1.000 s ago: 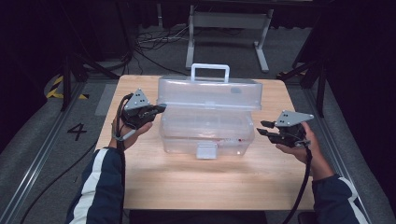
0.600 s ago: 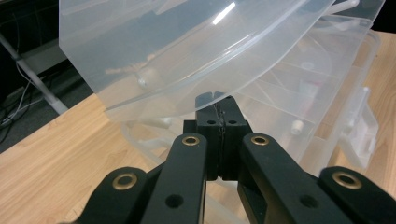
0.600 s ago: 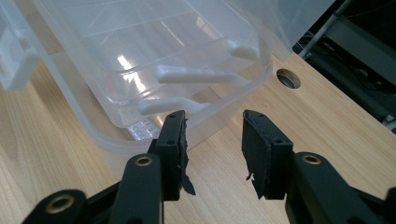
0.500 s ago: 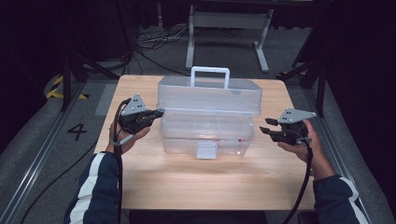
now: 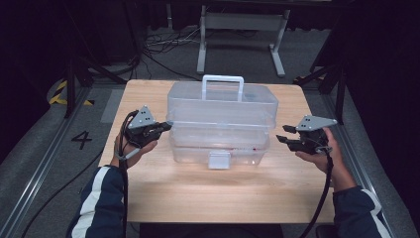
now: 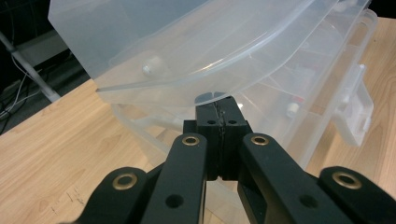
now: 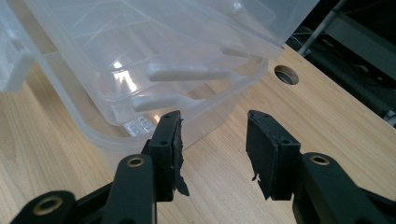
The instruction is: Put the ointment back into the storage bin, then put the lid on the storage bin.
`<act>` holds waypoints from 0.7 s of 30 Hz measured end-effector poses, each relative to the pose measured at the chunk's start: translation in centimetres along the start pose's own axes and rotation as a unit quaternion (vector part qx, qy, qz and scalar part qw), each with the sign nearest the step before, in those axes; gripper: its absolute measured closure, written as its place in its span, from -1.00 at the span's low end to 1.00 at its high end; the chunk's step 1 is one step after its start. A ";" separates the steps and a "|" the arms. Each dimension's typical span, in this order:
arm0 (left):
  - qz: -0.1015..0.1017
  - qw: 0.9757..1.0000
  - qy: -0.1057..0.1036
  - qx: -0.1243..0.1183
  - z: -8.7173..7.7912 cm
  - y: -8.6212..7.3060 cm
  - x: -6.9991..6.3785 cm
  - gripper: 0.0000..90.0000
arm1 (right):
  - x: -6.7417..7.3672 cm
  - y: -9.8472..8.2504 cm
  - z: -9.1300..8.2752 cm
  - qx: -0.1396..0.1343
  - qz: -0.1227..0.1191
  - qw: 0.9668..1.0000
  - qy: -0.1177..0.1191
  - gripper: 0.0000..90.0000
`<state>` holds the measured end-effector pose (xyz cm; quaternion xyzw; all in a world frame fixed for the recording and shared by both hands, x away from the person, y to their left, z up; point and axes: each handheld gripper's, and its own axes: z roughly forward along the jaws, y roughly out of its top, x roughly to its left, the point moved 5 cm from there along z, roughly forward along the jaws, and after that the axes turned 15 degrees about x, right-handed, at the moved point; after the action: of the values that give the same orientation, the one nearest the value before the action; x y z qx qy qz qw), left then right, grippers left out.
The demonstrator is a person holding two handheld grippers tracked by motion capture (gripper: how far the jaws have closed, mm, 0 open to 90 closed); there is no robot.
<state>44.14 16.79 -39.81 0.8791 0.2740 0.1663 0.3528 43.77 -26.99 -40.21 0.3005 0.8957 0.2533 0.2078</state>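
Your left gripper (image 5: pixel 166 127), pressed together, props the lid (image 5: pixel 223 101); your right gripper (image 5: pixel 283 140), just spreading, holds nothing—slip drops it.

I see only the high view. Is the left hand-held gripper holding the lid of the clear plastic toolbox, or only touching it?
Observer: In the left gripper view, the left hand-held gripper has its jaws shut together, tips under the rim of the raised clear plastic lid. Nothing is clamped between them.
Operator: And the right one, is it gripping?
Observer: No. The right hand-held gripper has just been opening; only bare wooden table shows in the gap.
Operator: Is anything near it on the table?
Observer: Yes, a round hole in the tabletop, beside the clear plastic toolbox base.
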 end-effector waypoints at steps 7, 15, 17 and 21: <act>0.001 1.000 0.001 0.003 0.0 -0.2 -0.1 1.00 | 0.0 0.0 0.1 -0.001 0.000 1.000 0.003 0.25; -0.003 1.000 -0.001 0.005 0.3 -0.7 -0.5 1.00 | 0.4 0.1 0.2 -0.003 -0.005 1.000 0.012 0.24; -0.005 1.000 -0.002 0.003 0.2 -0.8 -0.5 1.00 | 0.5 0.1 0.2 -0.004 -0.006 1.000 0.016 0.24; -0.004 1.000 0.000 0.009 0.3 -1.1 -0.8 1.00 | 1.2 0.1 0.1 -0.006 -0.015 1.000 0.024 0.21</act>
<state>43.19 16.82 -40.90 0.8811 0.2788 0.1631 0.3454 43.01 -26.11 -40.46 0.2792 0.9035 0.2627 0.1918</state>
